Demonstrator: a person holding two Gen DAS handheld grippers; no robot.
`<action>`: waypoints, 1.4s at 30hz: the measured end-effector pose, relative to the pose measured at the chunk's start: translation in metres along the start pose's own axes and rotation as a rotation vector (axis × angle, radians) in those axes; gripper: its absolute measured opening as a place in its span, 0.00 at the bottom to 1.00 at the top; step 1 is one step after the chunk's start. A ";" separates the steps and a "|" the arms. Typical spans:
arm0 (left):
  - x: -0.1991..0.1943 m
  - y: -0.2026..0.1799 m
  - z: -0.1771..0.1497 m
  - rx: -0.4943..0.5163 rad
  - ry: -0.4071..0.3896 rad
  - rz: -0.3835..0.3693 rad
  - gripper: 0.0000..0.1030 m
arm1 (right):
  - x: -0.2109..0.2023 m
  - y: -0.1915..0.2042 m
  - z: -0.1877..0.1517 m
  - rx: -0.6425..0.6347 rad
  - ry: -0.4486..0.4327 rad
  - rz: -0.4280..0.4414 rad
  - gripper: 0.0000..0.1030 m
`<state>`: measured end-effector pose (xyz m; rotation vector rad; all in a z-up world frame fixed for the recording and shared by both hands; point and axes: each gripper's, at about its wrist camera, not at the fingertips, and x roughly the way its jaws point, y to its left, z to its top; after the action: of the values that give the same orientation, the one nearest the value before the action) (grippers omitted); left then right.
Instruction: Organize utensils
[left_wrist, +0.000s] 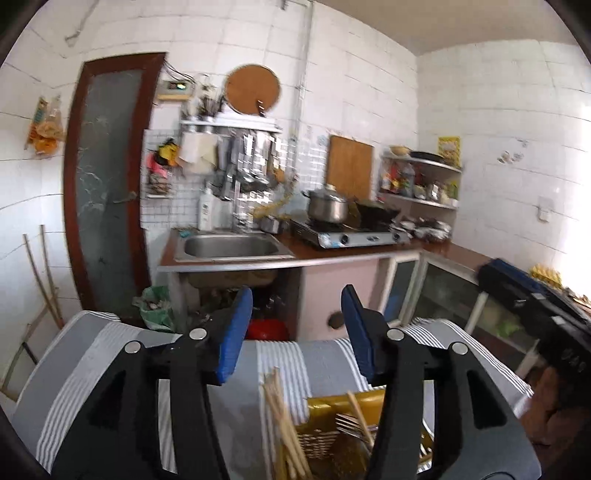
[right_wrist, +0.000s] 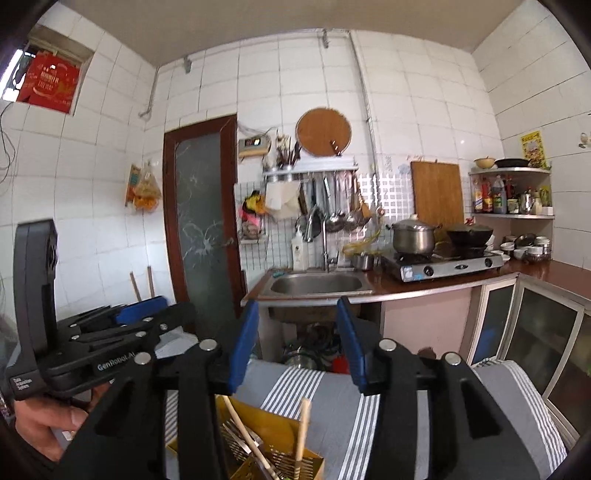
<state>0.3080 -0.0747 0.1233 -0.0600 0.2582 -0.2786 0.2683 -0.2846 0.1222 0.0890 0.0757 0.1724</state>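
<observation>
Both grippers hang above a striped cloth (left_wrist: 280, 362) — left gripper (left_wrist: 297, 332) and right gripper (right_wrist: 293, 343) each spread, nothing between the pads. Below them, a yellow basket (right_wrist: 273, 424) holds chopsticks (left_wrist: 284, 424) and forks (left_wrist: 354, 424).

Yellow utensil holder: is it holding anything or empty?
Holding utensils. The yellow utensil holder has chopsticks and metal forks standing in it; the left wrist view shows more chopsticks there.

a home kitchen: tiled walls, steel sink (right_wrist: 316, 284), gas stove (right_wrist: 443, 264) with pots, hanging ladles (right_wrist: 334, 214).
</observation>
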 end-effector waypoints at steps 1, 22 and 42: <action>-0.002 0.002 0.002 -0.006 -0.006 0.010 0.55 | -0.005 0.000 0.003 -0.004 -0.016 -0.012 0.48; -0.115 0.008 -0.039 0.108 -0.045 0.194 0.95 | -0.128 -0.020 0.000 -0.086 -0.035 -0.120 0.70; -0.245 0.013 -0.226 0.113 -0.107 0.374 0.95 | -0.250 -0.017 -0.181 -0.046 0.026 -0.184 0.72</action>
<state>0.0250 0.0016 -0.0359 0.0848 0.1424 0.0819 0.0104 -0.3300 -0.0424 0.0338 0.1051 -0.0088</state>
